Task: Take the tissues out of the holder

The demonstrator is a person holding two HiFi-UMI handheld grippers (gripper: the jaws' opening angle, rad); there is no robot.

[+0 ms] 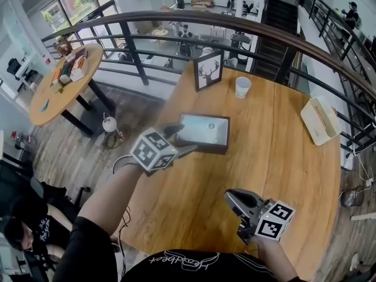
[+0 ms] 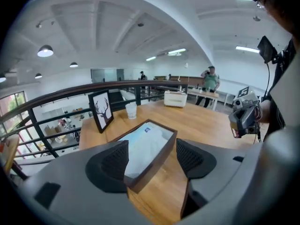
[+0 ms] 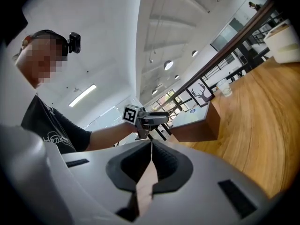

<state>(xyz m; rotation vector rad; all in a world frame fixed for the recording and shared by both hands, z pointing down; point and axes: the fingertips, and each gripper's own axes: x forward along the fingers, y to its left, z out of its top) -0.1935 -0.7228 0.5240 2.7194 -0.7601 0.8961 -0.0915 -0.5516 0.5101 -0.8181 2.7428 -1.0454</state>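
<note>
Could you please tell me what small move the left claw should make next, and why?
Probably ease the left claw forward and down onto the tissues. Its jaws stand apart over the near corner of the holder with nothing gripped, and the tissues lie untouched inside. The right claw is shut and off to the side.

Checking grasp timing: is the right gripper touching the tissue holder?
Apart. The head view shows a stretch of bare table between the right gripper and the tissue holder.
</note>
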